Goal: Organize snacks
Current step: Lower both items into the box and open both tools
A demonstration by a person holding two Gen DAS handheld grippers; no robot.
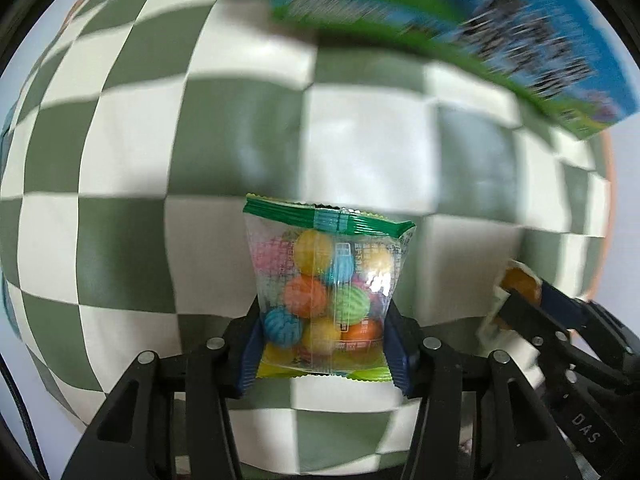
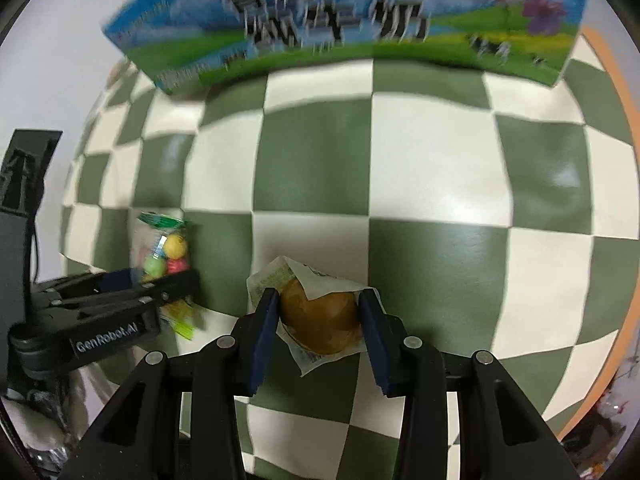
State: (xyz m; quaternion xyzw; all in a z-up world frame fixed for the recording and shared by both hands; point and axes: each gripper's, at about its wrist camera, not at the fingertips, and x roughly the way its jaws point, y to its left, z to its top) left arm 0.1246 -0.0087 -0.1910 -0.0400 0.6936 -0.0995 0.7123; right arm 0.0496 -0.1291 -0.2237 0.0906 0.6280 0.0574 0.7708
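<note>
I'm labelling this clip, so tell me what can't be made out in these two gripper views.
- Print on the blue and green cardboard box: motion-blurred in both views.
- Brown round snack in a clear wrapper: right gripper pads hide its sides; wrapper text too small.
- Clear bag of coloured candy balls: label too small; left gripper covers its edges.

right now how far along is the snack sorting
Early to midway. Nothing looks stowed in these views. In hand: the left gripper is shut on the candy bag, and the right gripper is shut on a wrapped bun, both over the checkered cloth. Left: setting both down, perhaps in or by the blue-green box, whose inside is hidden.
</note>
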